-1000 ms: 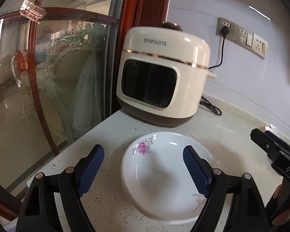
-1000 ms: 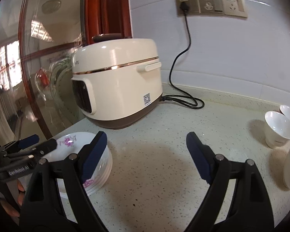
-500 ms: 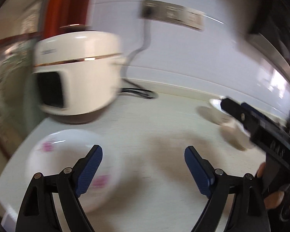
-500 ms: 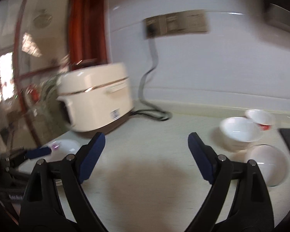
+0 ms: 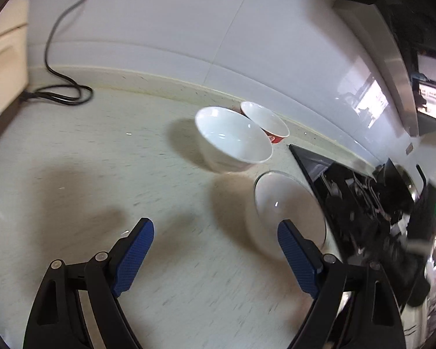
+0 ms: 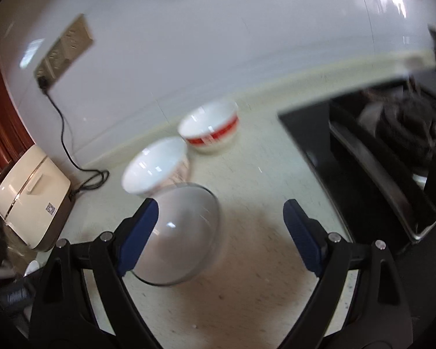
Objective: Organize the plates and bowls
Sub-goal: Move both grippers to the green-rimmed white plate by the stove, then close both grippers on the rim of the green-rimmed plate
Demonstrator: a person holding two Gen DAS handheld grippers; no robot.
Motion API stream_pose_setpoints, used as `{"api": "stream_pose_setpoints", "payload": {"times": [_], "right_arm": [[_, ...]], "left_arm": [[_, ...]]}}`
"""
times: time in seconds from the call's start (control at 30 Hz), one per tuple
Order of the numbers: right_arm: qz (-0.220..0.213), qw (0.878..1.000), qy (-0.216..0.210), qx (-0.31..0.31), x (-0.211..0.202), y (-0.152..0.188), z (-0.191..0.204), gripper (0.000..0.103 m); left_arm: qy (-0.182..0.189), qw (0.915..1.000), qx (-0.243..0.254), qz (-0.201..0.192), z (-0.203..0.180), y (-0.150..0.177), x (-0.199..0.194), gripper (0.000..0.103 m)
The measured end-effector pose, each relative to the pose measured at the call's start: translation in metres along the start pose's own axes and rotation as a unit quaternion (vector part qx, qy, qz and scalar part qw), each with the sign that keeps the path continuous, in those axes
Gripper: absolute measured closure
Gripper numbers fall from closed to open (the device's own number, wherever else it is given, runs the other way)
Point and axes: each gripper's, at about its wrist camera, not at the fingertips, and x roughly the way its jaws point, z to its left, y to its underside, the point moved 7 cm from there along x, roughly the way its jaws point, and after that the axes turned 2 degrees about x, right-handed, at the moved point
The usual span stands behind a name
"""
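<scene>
You are between pickups, by my reading: both tools are at the bowls, none yet taken. The pale speckled surface (image 5: 72,174) carries them, with a black cooktop (image 6: 363,157) at its right edge and a cream cooker (image 6: 29,200) far left. Three bowls sit in a cluster near the back wall. The clear glass bowl (image 6: 186,232) is nearest, just beside the cooktop; the plain white bowl (image 5: 232,139) stands behind it, and the white bowl with a red band (image 6: 212,131) is farthest, close beside the white one. All are upright and look empty. Your left hand-held gripper (image 5: 215,256) stands wide with nothing between its pads. Your right hand-held gripper (image 6: 221,229) is equally wide, its left pad just in front of the glass bowl. Next, I judge, you must straddle one rim and close; glass is slippery.
</scene>
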Motion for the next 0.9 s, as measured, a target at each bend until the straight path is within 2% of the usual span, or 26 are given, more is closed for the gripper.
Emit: {"api": "stream_pose_setpoints", "payload": {"times": [0.1, 0.2, 0.23, 0.27, 0.33, 0.4, 0.47, 0.53, 0.57, 0.63, 0.67, 0.77, 0.9], "right_arm": [[0.026, 0.999, -0.015, 0.022, 0.007, 0.004, -0.005, 0.017], [0.037, 0.999, -0.019, 0.001, 0.008, 0.01, 0.002, 0.024], [0.039, 0.999, -0.013, -0.008, 0.009, 0.011, 0.005, 0.029], [0.042, 0.999, -0.006, -0.014, 0.01, 0.013, 0.006, 0.039], [0.053, 0.998, 0.003, -0.017, 0.014, 0.016, 0.006, 0.049], [0.064, 0.998, 0.006, -0.013, 0.016, 0.019, 0.002, 0.054], [0.074, 0.997, 0.001, -0.011, 0.017, 0.023, 0.002, 0.061], [0.078, 0.997, -0.008, -0.011, 0.022, 0.024, 0.005, 0.069], [0.079, 0.997, -0.016, -0.011, 0.022, 0.024, 0.006, 0.073], [0.075, 0.997, -0.017, -0.012, 0.021, 0.024, 0.007, 0.074], [0.072, 0.997, -0.017, -0.012, 0.02, 0.024, 0.007, 0.077], [0.065, 0.998, -0.018, -0.008, 0.022, 0.023, 0.007, 0.081], [0.062, 0.998, -0.023, 0.002, 0.021, 0.024, 0.005, 0.083]], "left_arm": [[0.009, 0.9997, -0.02, 0.014, -0.009, -0.006, 0.025, 0.015], [0.007, 0.9997, -0.012, 0.02, -0.02, -0.006, 0.042, 0.017], [0.002, 0.9998, -0.008, 0.02, -0.023, -0.008, 0.049, 0.017], [-0.006, 0.9998, -0.004, 0.019, -0.024, -0.008, 0.053, 0.018], [-0.012, 0.9997, -0.003, 0.021, -0.023, -0.006, 0.056, 0.023], [-0.016, 0.9994, 0.002, 0.03, -0.022, -0.003, 0.062, 0.039], [-0.011, 0.9993, 0.005, 0.036, -0.023, 0.0, 0.065, 0.043], [-0.008, 0.9995, 0.017, 0.026, -0.029, 0.001, 0.062, 0.05], [-0.008, 0.9995, 0.023, 0.021, -0.031, 0.001, 0.061, 0.057], [-0.001, 0.9991, 0.041, 0.012, -0.041, 0.003, 0.06, 0.07], [0.0, 0.9987, 0.05, 0.01, -0.045, 0.005, 0.058, 0.08], [-0.017, 0.9971, 0.074, -0.004, -0.052, 0.006, 0.057, 0.082], [-0.013, 0.9974, 0.071, -0.008, -0.052, 0.005, 0.054, 0.082]]}}
